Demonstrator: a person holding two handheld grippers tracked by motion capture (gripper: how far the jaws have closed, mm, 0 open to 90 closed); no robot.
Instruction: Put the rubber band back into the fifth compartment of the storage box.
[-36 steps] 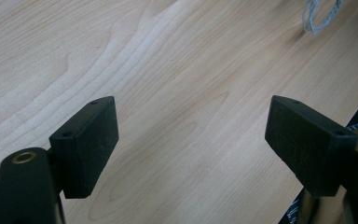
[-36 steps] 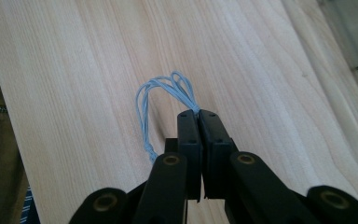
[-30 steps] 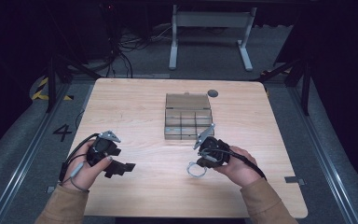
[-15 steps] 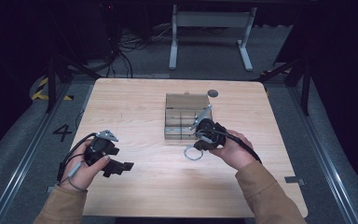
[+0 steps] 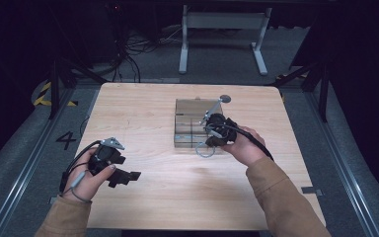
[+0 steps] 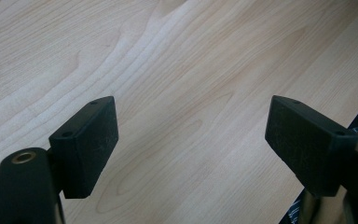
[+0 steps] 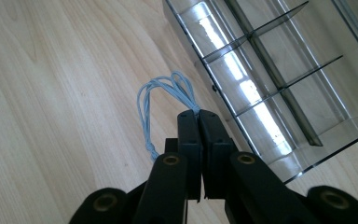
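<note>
My right gripper (image 7: 198, 112) is shut on a loop of thin light-blue cord (image 7: 161, 100), which hangs from the jaw tips just beside the near corner of a clear divided box (image 7: 279, 70). From above, the right gripper (image 5: 211, 139) sits at the box's (image 5: 190, 109) front right edge with the cord (image 5: 205, 150) dangling over the table. At the front left of the table my left gripper (image 5: 126, 176) rests low, and its gripper view shows it (image 6: 191, 135) open with bare wood between the jaws.
The wooden table (image 5: 168, 197) has open surface around both hands. A small round grey disc (image 5: 225, 98) lies behind the box. Beyond the table edge stand dark floor, cables and a white metal frame (image 5: 222, 29).
The right hand has carried the cord away from me and up, from the table's front right to the box's front edge. The left hand has stayed put.
</note>
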